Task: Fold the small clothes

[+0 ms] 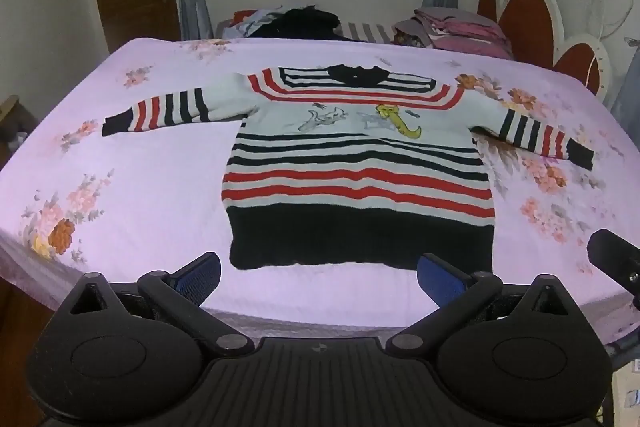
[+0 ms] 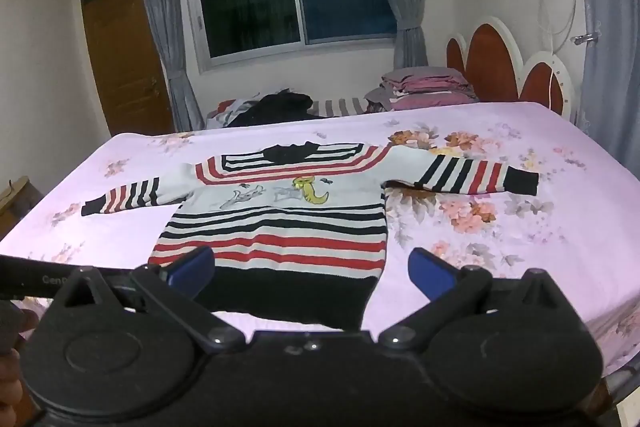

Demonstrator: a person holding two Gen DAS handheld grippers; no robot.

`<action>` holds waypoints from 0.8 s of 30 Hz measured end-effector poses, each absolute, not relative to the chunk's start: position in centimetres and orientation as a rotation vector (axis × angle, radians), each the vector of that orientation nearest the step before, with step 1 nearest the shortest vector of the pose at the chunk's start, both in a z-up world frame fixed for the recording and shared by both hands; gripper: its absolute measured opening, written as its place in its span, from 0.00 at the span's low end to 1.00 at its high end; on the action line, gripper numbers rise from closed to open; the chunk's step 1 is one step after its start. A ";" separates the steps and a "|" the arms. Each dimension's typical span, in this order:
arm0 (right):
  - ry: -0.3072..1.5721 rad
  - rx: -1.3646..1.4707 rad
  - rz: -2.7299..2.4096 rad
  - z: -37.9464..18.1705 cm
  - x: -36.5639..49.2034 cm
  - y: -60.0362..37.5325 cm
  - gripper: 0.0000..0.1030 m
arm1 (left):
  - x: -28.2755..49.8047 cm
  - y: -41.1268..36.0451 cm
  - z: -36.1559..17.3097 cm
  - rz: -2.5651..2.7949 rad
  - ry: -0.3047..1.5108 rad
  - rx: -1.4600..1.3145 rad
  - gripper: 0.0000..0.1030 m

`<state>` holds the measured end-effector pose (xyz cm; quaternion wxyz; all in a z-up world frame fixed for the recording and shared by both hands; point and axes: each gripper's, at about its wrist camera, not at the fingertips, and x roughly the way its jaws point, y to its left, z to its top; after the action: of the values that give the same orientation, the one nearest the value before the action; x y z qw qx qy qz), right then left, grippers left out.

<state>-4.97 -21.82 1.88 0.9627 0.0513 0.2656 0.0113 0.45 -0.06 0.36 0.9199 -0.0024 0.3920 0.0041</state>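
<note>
A small striped sweater (image 1: 356, 163) in white, red and black, with cartoon figures on the chest, lies flat and face up on the bed, both sleeves spread out sideways. It also shows in the right wrist view (image 2: 276, 227). My left gripper (image 1: 318, 275) is open and empty, hovering just in front of the sweater's black hem. My right gripper (image 2: 310, 273) is open and empty, above the hem's right part. Part of the right gripper's body (image 1: 612, 259) shows at the right edge of the left wrist view.
The bed has a pink floral sheet (image 1: 132, 163). A heap of dark clothes (image 1: 300, 23) and a stack of folded pink and grey bedding (image 1: 456, 27) lie behind it. A red and white headboard (image 1: 536, 23) stands at the right. A window and wooden door are behind.
</note>
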 end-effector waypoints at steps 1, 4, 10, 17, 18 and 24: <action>0.539 0.107 0.025 1.9 -4.9 -21.9 1.00 | 0.5 0.0 0.3 0.001 0.812 -0.011 1.00; 0.539 0.110 0.026 1.9 -4.8 -21.9 1.00 | 0.7 0.1 0.4 0.002 0.818 -0.020 1.00; 0.542 0.108 0.030 1.9 -4.7 -21.9 1.00 | 0.8 0.2 0.4 0.011 0.818 -0.021 1.00; 0.542 0.107 0.029 1.8 -4.7 -22.0 1.00 | 0.9 0.0 0.3 -0.003 0.830 -0.021 1.00; 0.542 0.106 0.027 1.7 -4.7 -21.9 1.00 | 1.0 0.0 0.2 -0.003 0.833 -0.021 1.00; 0.543 0.105 0.021 1.5 -4.7 -21.9 1.00 | 1.3 0.1 0.3 -0.003 0.837 -0.025 1.00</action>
<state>-4.69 -21.94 1.53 0.9620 0.0517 0.2680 0.0105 1.27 0.11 0.28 0.9137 -0.0123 0.4063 -0.0013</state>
